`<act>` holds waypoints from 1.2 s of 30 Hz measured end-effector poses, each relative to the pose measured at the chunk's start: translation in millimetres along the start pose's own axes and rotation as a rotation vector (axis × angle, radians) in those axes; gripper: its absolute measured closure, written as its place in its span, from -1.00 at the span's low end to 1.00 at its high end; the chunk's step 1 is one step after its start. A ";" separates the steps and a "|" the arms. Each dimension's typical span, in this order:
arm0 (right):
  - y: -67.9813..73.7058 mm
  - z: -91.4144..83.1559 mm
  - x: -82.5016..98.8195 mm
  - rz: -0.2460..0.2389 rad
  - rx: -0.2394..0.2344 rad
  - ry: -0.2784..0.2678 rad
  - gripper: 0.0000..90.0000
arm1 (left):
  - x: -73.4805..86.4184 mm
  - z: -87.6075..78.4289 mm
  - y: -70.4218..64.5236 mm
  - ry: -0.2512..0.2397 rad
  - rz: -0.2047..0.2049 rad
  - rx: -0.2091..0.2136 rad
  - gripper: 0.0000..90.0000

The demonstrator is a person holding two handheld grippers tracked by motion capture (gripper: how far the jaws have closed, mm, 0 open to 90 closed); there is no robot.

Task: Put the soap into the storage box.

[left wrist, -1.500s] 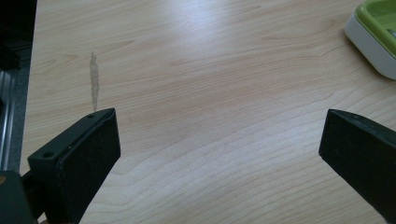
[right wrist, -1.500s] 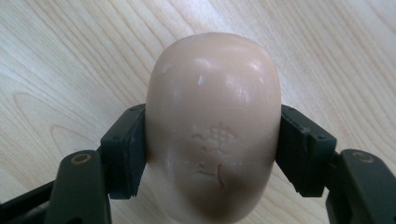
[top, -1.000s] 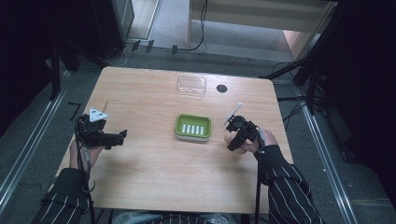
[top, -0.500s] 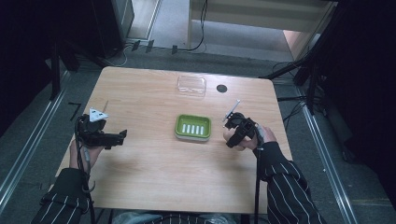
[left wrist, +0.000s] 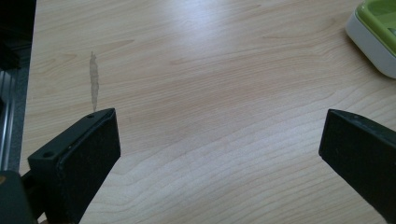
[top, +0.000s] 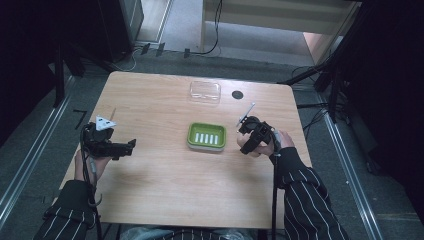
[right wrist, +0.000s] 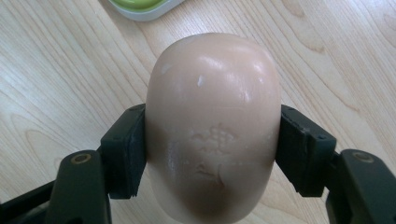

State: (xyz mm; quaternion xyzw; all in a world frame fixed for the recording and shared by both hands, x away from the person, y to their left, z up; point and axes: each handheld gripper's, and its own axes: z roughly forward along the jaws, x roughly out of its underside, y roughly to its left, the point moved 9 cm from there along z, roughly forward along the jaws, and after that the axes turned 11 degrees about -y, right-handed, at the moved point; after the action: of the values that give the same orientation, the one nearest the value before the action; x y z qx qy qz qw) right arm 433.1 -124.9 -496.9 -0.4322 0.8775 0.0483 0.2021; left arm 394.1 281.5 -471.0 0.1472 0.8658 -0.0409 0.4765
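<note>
Soap bar (right wrist: 212,135) clamped in right gripper (top: 248,131), beside green soap dish (top: 206,136), not yet placed; left gripper (left wrist: 219,154) open, idle; dish empty

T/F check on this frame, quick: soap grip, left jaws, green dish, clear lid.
1. The right gripper is shut on the bar of soap. True.
2. The left gripper holds the clear lid. False: its jaws stand wide open over bare table, with nothing between them.
3. The green soap dish is empty. True: the white ribs of its floor show bare.
4. The clear lid sits on the green soap dish. False: it lies apart from it, near the far edge of the table, beside a dark round hole.
5. The soap is white and square-cornered. False: it is pale beige and rounded.
</note>
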 end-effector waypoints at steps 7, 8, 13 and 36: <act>-1.3 0.2 -5.0 -0.018 -0.006 -0.001 -0.26 | 0.1 0.1 0.0 0.000 0.000 0.001 -1.00; -1.4 0.2 -5.3 -0.019 -0.005 -0.001 -0.26 | 0.2 0.1 0.0 0.000 0.000 0.002 -1.00; -2.0 -0.3 -8.3 -0.027 -0.006 -0.004 -0.26 | 0.2 0.1 -0.1 0.001 0.000 0.001 -1.00; -4.2 -5.1 -36.9 -0.105 -0.009 -0.023 -0.26 | 0.3 -0.1 0.0 0.001 0.003 0.002 -1.00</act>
State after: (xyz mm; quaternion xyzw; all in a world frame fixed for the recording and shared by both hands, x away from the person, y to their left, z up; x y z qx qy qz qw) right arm 454.9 -101.6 -477.2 -0.4780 0.8510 0.0464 0.2125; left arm 393.9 281.6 -471.2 0.1491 0.8658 -0.0411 0.4759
